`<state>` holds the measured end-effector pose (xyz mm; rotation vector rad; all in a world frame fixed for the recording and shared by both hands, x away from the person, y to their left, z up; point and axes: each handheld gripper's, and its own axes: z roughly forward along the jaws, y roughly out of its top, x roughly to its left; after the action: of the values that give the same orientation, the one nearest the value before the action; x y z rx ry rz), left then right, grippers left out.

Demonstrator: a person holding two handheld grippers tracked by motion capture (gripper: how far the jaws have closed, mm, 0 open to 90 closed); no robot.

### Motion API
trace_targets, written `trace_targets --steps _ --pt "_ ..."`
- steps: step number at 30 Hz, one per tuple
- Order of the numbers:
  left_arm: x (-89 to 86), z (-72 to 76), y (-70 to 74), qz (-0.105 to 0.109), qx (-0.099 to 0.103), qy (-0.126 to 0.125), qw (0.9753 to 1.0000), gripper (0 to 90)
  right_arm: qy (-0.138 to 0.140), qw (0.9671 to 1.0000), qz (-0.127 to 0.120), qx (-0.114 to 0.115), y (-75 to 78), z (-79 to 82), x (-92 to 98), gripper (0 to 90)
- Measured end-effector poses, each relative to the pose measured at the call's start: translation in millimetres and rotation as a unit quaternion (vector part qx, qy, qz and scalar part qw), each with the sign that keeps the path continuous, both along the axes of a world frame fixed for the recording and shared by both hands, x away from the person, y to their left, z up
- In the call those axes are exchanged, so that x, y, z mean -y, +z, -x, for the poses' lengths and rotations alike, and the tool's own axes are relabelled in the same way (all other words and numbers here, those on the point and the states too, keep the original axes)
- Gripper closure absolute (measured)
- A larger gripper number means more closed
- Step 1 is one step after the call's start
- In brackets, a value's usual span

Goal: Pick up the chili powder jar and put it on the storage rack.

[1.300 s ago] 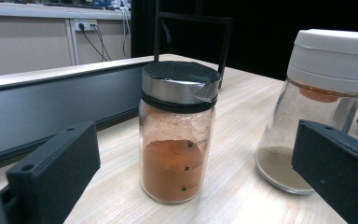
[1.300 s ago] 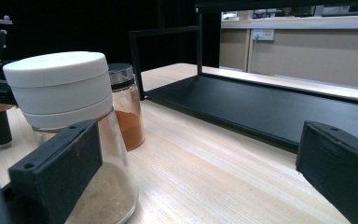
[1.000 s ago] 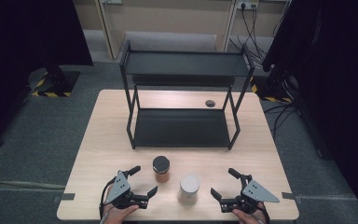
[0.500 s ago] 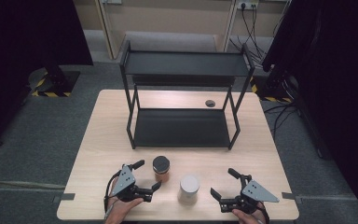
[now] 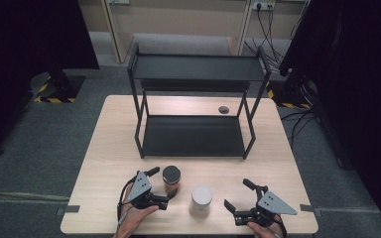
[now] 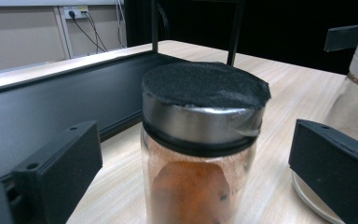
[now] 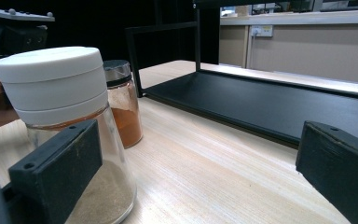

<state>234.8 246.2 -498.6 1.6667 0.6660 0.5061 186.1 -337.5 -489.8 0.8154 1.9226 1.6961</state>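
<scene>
Black jaws of the left gripper stood spread on either side of the dark-lidded jar, one at each flank; in the left gripper view a gap showed between each jaw and the glass, so no contact was made. That jar held an orange-brown powder under a metal-banded cap with a black top. It stood on the wooden table near the front edge, left of centre. Just right of it stood the white-lidded jar, holding a pale sandy powder. The right gripper lay further right, near the front edge, its jaws also spread wide and gripping nothing; the white-lidded jar stood just beside its one jaw, apart from the other. Beyond both jars, a black two-tier rack occupied the far half of the table. A small dark disc sat on the table behind the rack's lower shelf.
</scene>
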Motion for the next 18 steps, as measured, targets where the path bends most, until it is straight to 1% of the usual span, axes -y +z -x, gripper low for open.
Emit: trace_targets --steps 6,10,11,13,18 --pt "4.6 -8.0 -0.4 -0.008 -0.012 -0.001 0.9999 4.9 -0.001 1.0 -0.001 0.0 0.0 -0.1 0.7 0.6" --pt "4.9 -10.0 -0.8 -0.008 -0.015 -0.003 0.9999 8.1 0.0 1.0 -0.001 0.0 -0.1 -0.1 0.5 0.6" --pt "5.8 -11.2 -0.4 -0.013 -0.015 -0.005 0.9998 8.8 0.0 1.0 -0.001 0.0 -0.1 -0.3 0.4 0.7" --pt "6.2 -11.8 -0.2 -0.014 -0.016 -0.006 0.9998 9.3 0.0 1.0 -0.001 -0.001 -0.1 -0.4 0.2 0.7" --pt "8.0 -16.7 1.8 -0.017 -0.026 -0.008 0.9995 16.3 0.0 1.0 -0.001 -0.001 -0.1 -0.3 0.6 0.8"
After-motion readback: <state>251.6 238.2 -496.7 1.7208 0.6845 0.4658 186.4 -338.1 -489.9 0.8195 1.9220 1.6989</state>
